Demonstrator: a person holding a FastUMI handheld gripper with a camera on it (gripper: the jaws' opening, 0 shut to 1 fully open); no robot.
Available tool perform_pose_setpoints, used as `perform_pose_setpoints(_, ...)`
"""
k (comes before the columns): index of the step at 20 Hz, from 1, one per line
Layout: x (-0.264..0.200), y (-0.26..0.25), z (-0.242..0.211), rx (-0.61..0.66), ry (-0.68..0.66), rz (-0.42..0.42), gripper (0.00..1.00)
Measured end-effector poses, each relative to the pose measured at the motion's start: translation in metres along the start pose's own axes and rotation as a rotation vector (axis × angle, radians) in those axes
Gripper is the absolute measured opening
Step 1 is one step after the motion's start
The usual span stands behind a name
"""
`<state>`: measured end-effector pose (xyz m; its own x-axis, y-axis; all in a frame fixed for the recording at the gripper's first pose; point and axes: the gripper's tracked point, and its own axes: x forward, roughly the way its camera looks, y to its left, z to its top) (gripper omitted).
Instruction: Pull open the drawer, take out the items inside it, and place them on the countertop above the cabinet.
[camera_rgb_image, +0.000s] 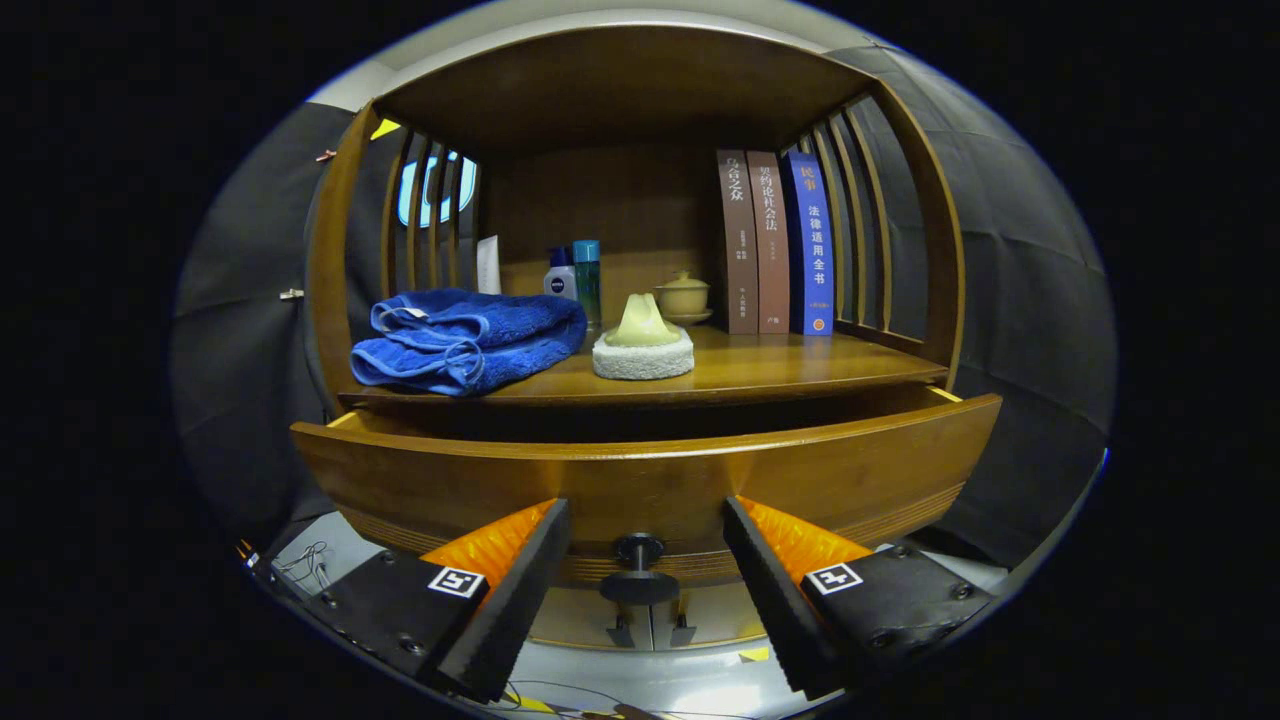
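Wooden cabinet (930, 250) with slatted sides stands ahead of the tool (645, 545), its one drawer (640, 480) pulled partly out below the surface (780, 370). The tool's two fingers (520, 570) are spread wide apart, holding nothing, with the drawer's single dark knob (638, 570) in the gap between them and touched by neither. What lies inside the drawer cannot be seen from here. On the surface above rest one folded blue towel (465, 340), one pale object on a white round pad (643, 345), two bottles (578, 275) behind the towel, one lidded cup (683, 295) on a saucer, and three upright books (775, 245), two brown and one blue, standing side by side against the slats.
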<state>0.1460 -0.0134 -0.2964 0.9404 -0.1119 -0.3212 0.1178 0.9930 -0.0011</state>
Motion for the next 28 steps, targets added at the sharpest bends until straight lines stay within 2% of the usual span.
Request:
perform_pose_setpoints(6, 0.03, -0.001, 0.007, -0.001, 0.009, 0.009, 1.0)
perform_pose_setpoints(15, 0.038, -0.002, 0.008, -0.017, -0.005, -0.001, 1.0)
perform_pose_setpoints(22, 0.038, -0.004, 0.002, -0.005, 0.029, -0.012, 1.0)
perform_pose_setpoints(28, 0.003, 0.002, 0.009, -0.022, 0.012, 0.008, 1.0)
